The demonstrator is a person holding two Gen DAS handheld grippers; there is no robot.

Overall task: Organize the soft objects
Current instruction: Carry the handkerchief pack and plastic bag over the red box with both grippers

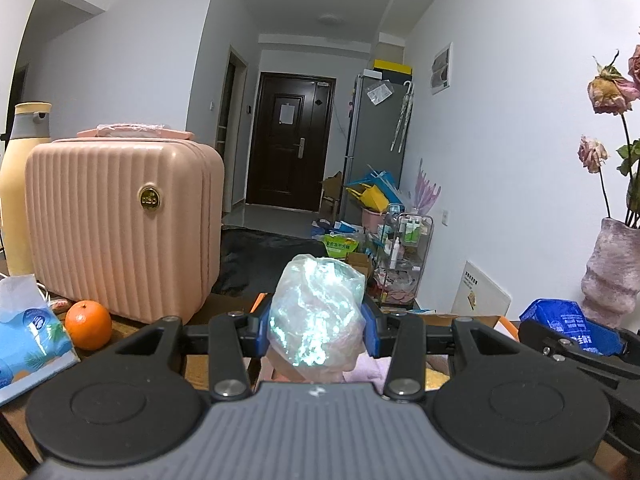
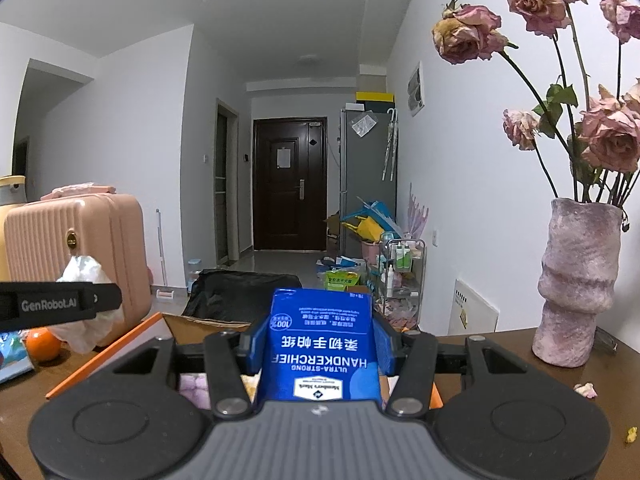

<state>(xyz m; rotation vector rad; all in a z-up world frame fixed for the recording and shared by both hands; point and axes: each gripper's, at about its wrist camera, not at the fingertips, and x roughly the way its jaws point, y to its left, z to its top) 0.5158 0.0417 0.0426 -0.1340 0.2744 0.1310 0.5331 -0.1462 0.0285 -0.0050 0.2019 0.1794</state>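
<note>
My left gripper [image 1: 317, 320] is shut on a crinkly clear plastic bundle [image 1: 318, 304], which sticks up between its blue pads. Under it lies pink cloth [image 1: 368, 370] inside an open cardboard box [image 1: 460, 316]. A blue handkerchief pack [image 2: 320, 344] stands upside down in my right gripper [image 2: 323, 338], which is shut on it above the same orange-edged box [image 2: 116, 346]. Each gripper shows in the other's view. The right one [image 1: 580, 340] is at the far right with the blue pack [image 1: 560, 318]. The left one [image 2: 80, 302] is at the far left with its pale bundle [image 2: 86, 276].
A pink ribbed suitcase [image 1: 120, 224] stands on the left of the wooden table [image 2: 500, 360], with an orange [image 1: 88, 325], a blue tissue pack [image 1: 28, 332] and a yellow bottle [image 1: 20, 184] beside it. At the right stands a mauve vase [image 2: 576, 284] of dried roses. A cluttered hallway lies beyond.
</note>
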